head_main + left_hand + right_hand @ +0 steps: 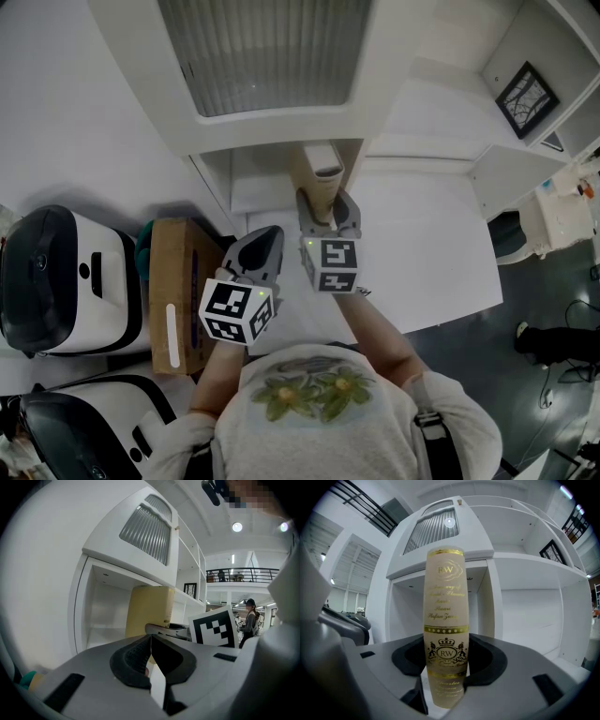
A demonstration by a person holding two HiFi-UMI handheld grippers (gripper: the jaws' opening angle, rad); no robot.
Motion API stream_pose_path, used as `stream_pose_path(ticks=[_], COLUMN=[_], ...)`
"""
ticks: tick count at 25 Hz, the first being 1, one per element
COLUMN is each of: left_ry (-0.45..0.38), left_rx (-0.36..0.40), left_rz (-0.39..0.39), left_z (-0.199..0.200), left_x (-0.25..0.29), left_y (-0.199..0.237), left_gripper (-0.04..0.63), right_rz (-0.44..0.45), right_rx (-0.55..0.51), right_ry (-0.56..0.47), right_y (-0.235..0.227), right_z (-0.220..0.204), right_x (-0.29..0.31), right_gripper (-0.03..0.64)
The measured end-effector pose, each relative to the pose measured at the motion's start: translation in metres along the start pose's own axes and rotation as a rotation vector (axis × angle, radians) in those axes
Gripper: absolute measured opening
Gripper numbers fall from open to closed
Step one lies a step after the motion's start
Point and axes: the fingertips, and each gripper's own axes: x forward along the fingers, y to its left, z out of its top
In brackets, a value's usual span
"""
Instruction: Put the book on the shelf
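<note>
The fingers [490, 656] on the right gripper [446, 654] are spread pretty wide and clamped on the book [445, 597]. It's a cream one with gold lettering and an RW crest on the spine, standing upright with the spine facing back at the gripper's camera. The book is right at the front of the shelf [525, 573], lined up with the upright between the two lower open bays and just under the slatted door [433, 529]. Can't tell whether its bottom edge is resting on anything. The left gripper [151, 656] sits just beside the right one and a little further back, its fingers [131, 660] closed together with nothing in them. In the head view both grippers are held out in front of the person [328, 403], pointing at the shelf. Off to the left there's a cardboard box [173, 281] beside two black-and-white machines [56, 281], and a framed picture [527, 98] stands in a shelf bay over on the right.
</note>
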Motion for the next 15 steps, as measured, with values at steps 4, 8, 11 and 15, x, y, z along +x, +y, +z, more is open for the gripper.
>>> stream_pose_path(ticks=[4, 8, 11, 15], left_ry=[0.002, 0.001, 0.002, 0.003], left_rx=[0.0, 0.0, 0.002, 0.003], left_rz=[-0.003, -0.006, -0.007, -0.006], left_z=[0.0, -0.001, -0.001, 0.0], left_x=[0.001, 0.001, 0.002, 0.001], left_y=[-0.001, -0.001, -0.001, 0.0], left_gripper=[0.029, 0.029, 0.029, 0.029], right_rz=[-0.001, 0.0, 0.001, 0.002], right_rx=[-0.002, -0.006, -0.007, -0.008], right_ry=[0.0, -0.002, -0.003, -0.004], right_y=[0.0, 0.0, 0.0, 0.0], right_z=[0.0, 0.0, 0.0, 0.0], right_x=[0.002, 0.004, 0.007, 0.011], right_gripper=[0.225, 0.225, 0.225, 0.225])
